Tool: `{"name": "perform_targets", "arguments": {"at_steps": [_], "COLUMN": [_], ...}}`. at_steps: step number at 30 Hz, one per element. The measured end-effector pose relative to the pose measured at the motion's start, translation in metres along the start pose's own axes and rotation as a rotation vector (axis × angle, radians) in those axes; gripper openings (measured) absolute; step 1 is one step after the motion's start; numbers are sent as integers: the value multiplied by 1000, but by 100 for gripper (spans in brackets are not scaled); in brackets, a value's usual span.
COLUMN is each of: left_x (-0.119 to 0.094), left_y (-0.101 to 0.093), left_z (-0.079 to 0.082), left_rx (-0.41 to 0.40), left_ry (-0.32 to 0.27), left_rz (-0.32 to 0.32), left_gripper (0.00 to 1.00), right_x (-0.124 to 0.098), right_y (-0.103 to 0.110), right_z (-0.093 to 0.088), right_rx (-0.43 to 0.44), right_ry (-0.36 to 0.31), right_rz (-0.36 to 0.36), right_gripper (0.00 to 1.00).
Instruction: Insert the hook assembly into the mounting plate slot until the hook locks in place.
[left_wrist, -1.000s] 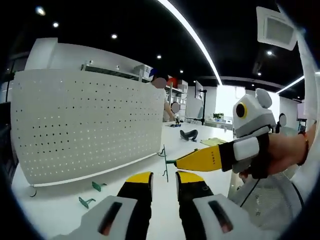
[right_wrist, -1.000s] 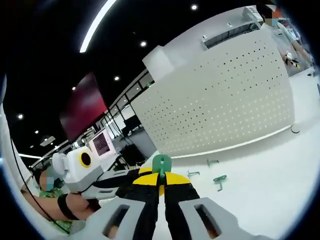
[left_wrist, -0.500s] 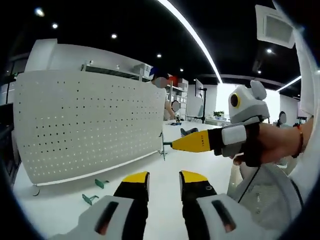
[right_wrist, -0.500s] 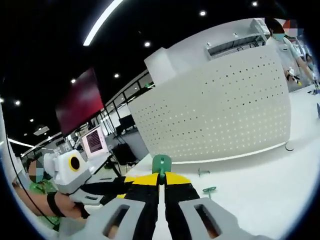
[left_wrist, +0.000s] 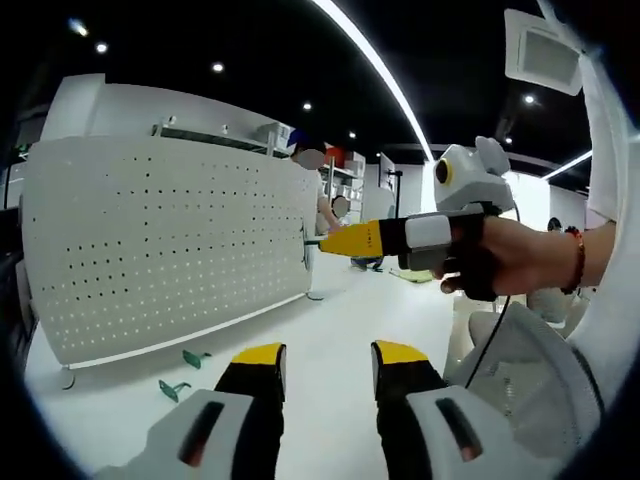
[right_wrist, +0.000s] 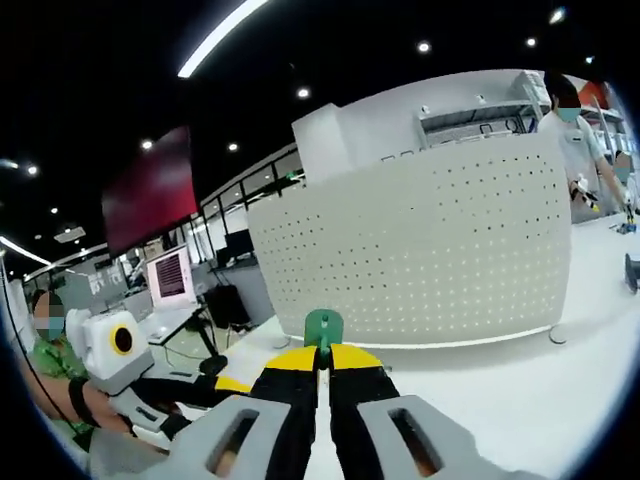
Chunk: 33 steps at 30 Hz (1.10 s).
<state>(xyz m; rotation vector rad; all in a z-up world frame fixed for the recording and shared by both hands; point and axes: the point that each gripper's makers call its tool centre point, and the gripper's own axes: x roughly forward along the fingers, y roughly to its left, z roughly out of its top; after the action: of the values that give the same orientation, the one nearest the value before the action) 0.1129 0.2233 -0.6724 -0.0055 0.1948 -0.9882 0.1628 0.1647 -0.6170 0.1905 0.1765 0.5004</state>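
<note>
Left gripper view: left claw (left_wrist: 325, 362) rises from the bottom w/ jaws parted, a clear gap between the yellow tips and nothing in it, hovering above the white desk (left_wrist: 330, 320). The perforated mounting plate (left_wrist: 165, 240) stands upright on the desk at left. Two loose green hooks (left_wrist: 185, 372) lie on the desk near the plate's lower edge. The right claw (left_wrist: 322, 240) comes in from the right, held by a person's hand (left_wrist: 510, 255), its tip near the plate's right edge; a thin green hook (left_wrist: 306, 248) sits at that tip.

Right gripper view: right claw (right_wrist: 322, 355) has jaws pinched narrow on the green hook (right_wrist: 323, 330), which sticks up between the yellow tips. The mounting plate (right_wrist: 420, 250) stands ahead, apart from the hook. The left claw (right_wrist: 225, 384) shows low left.
</note>
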Motion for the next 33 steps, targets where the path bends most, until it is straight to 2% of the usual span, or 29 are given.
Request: {"name": "perform_targets", "arguments": {"at_steps": [5, 11, 23, 33], "left_x": [-6, -13, -22, -27], "left_y": [-1, 1, 6, 7], "left_z": [4, 5, 7, 13], "left_rx": [7, 6, 13, 7], "left_ry": [-22, -29, -42, -57], "left_rz": [4, 18, 42, 34], "left_gripper": [37, 40, 41, 43], "right_x": [3, 8, 23, 32], "right_y": [-10, -18, -30, -46], "right_z": [13, 28, 49, 62], "right_rx": [-7, -61, -119, -159], "right_ry": [-18, -44, -77, -82], "right_rz": [-19, -46, -82, -128], "right_gripper": [1, 1, 1, 1]}}
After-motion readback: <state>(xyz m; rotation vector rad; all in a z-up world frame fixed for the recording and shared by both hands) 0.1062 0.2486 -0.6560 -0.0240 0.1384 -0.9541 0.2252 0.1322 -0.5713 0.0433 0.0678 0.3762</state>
